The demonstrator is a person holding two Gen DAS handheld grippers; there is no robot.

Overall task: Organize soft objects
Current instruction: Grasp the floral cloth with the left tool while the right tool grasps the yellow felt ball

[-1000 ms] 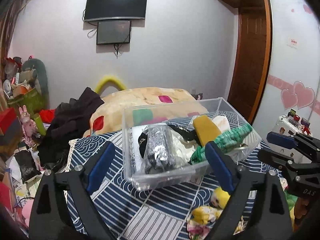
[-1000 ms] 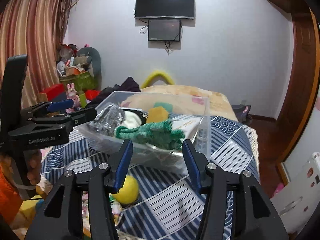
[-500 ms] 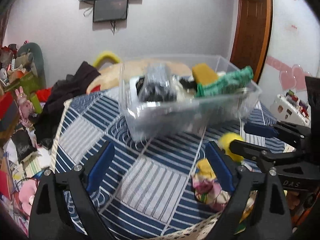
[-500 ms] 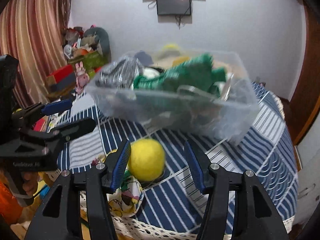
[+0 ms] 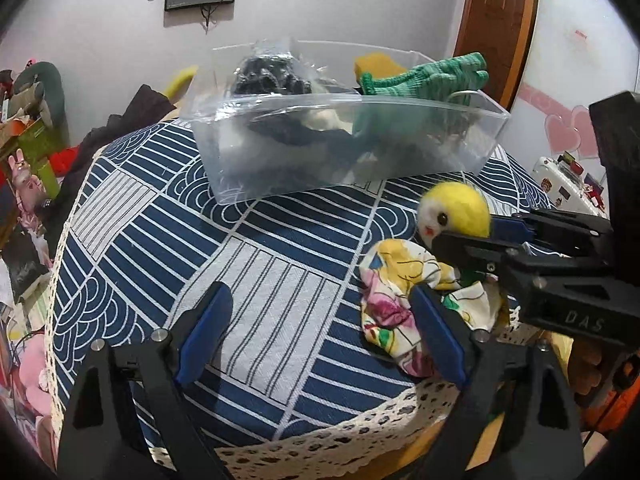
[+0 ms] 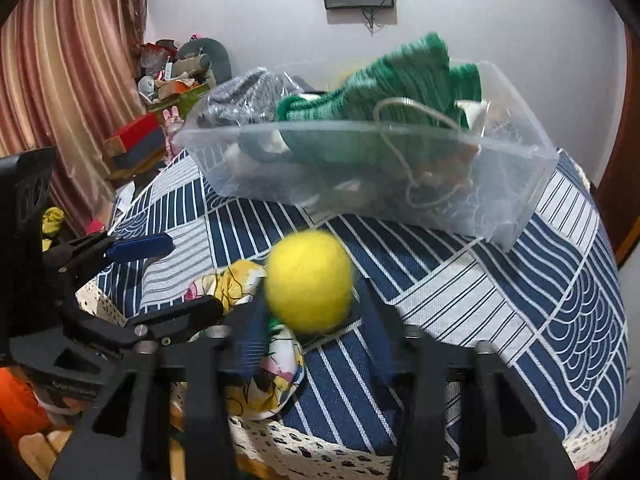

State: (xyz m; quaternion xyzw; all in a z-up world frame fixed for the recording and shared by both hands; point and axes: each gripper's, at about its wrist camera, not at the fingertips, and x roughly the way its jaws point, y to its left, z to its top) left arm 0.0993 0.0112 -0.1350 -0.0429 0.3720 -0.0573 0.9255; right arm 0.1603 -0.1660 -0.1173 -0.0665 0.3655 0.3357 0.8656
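A clear plastic bin [image 5: 400,148] [image 6: 532,176] stands on the blue patterned tablecloth [image 5: 248,264] and holds a green knit glove [image 5: 432,76] [image 6: 400,76], a yellow sponge [image 5: 380,66] and dark bagged items [image 5: 268,76]. A yellow felt bird head [image 5: 456,208] [image 6: 310,280] lies in front of the bin beside a floral cloth scrunchie [image 5: 396,280] [image 6: 256,380]. My right gripper [image 6: 316,332] is open with its fingers on either side of the yellow bird head. My left gripper [image 5: 320,336] is open and empty over bare cloth, left of the scrunchie.
The table's lace edge [image 5: 320,436] runs along the front. Clutter of boxes, toys and dark clothes [image 5: 24,152] fills the floor at the left. A wooden door [image 5: 496,28] and a white cupboard with pink hearts stand at the right.
Both grippers have dropped from bin height toward the table. The right gripper has closed in on the yellow bird head, which now sits between its fingers.
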